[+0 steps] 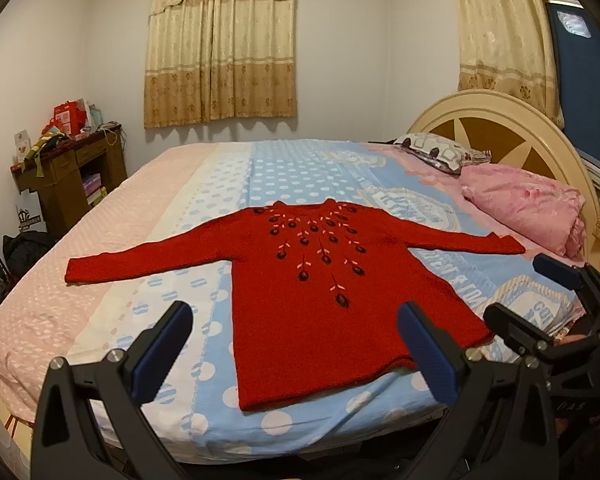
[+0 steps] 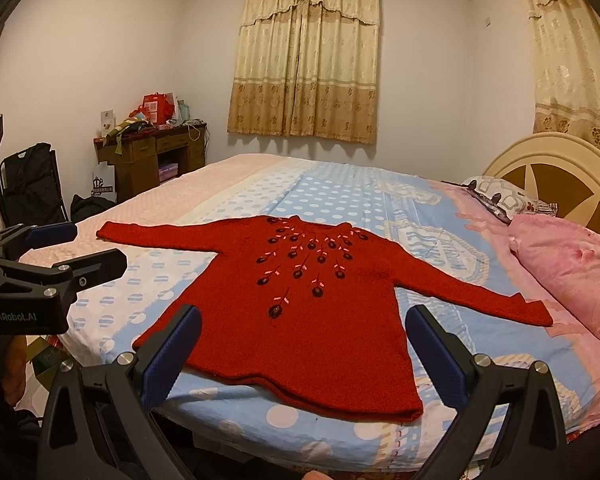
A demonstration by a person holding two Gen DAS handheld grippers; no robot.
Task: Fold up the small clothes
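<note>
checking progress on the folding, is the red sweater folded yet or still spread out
Spread out. The red sweater lies flat, front up, on the bed, both sleeves stretched sideways and the hem straight. No fold shows, and neither gripper touches it.

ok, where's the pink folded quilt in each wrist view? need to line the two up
Left wrist: pink folded quilt at right of centre, on the bed just in front of the headboard, beyond the red sweater's sleeve end.
Right wrist: pink folded quilt at the far right edge, again below the headboard.
Shared landmark: the patterned pillow lying right behind the quilt.
</note>
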